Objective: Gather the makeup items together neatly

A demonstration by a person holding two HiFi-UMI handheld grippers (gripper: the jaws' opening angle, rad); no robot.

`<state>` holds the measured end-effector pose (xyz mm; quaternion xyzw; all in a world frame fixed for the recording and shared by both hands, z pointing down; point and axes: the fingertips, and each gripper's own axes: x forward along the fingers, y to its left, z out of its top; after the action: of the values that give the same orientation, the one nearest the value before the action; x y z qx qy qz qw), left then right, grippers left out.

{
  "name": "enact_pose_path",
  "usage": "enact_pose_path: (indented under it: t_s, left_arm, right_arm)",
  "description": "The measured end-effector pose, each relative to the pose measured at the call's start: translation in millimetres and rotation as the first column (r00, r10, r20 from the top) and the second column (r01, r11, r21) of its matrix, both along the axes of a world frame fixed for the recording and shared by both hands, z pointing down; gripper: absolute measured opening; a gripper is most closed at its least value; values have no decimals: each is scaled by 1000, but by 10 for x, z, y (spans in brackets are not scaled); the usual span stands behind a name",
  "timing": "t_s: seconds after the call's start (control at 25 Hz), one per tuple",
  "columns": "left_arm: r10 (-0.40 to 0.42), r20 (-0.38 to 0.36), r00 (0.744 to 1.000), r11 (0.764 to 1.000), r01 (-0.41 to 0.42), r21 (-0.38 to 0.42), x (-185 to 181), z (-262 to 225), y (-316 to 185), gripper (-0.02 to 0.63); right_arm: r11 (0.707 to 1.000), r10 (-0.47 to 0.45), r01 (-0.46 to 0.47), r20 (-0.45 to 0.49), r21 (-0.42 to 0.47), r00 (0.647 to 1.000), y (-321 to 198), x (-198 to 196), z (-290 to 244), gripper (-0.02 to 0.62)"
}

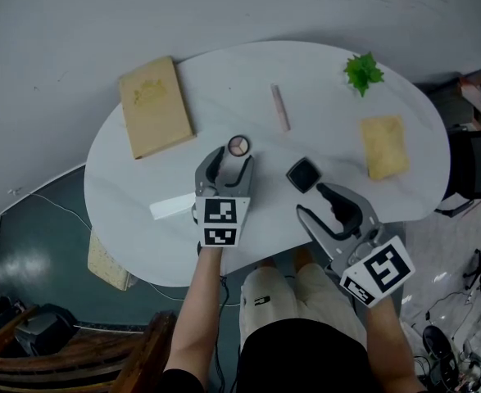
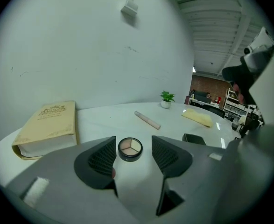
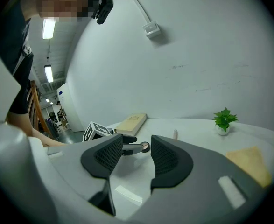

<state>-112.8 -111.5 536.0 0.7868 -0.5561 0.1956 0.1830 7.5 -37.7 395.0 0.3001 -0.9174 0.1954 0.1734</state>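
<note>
A small round compact (image 1: pixel 238 145) with beige and pink shades lies near the middle of the white table (image 1: pixel 125 178). My left gripper (image 1: pixel 230 160) stands open right behind it; in the left gripper view the compact (image 2: pixel 130 148) sits just beyond and between the two fingertips, touching neither. A pink tube (image 1: pixel 280 106) lies farther back. A black square compact (image 1: pixel 303 173) rests just ahead of my right gripper (image 1: pixel 314 201), which is open with nothing between its jaws. The right gripper view shows the left gripper (image 3: pixel 127 146) and the round compact (image 3: pixel 145 147).
A tan book (image 1: pixel 154 105) lies at the table's far left. A small green plant (image 1: pixel 363 72) and a yellow cloth (image 1: pixel 384 146) sit on the right side. A white paper strip (image 1: pixel 172 207) lies near the front left edge. Chairs and cables surround the table.
</note>
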Motion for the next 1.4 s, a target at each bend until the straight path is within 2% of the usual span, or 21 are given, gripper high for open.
enact_pose_path:
  t_s: [0.4,0.92,1.4]
  left_arm:
    - [-12,24,1000,998,13,-58,36,249,-74,238]
    - [-54,109,993,988,69,-136,-7,437,-114,217]
    - [-48,90,995,990,59,-128,-4,409,-118,206]
  right_arm:
    - [1000,16,-16,0,-14,1000,-27,52,73,181]
    - [999,45,-45,4,-26,999,-19,138,112,181]
    - [998,52,-52,2,-21,999,3,181,98,181]
